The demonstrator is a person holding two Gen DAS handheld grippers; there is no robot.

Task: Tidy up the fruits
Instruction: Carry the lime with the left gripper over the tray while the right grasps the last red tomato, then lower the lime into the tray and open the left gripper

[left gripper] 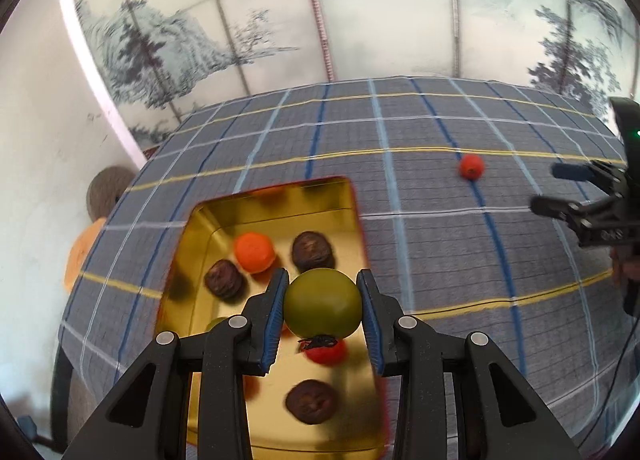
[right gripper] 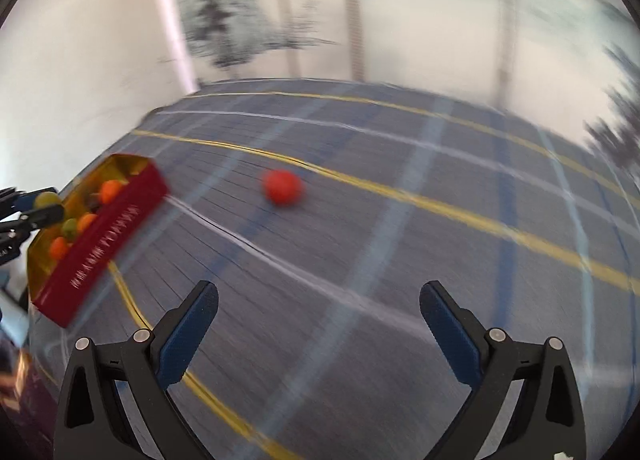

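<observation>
Surface (left gripper: 440,260): covered by a grey plaid cloth with blue, white and yellow lines.

Gold tin (left gripper: 276,212), red outside: directly below and ahead of the left claw (left gripper: 324,300); holds dark wrinkled fruits, orange fruits and a red one.

Left claw: clamped on a green round fruit (left gripper: 322,302), held above the tin.

Right claw (right gripper: 320,320): spread wide, nothing between its pads.

Red fruit (right gripper: 282,186): alone on the cloth, ahead of the right claw, well apart from it.

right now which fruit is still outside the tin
The small red fruit lying alone on the checked cloth. The others are in the gold tin, or, like the green one, gripped over it.
</observation>
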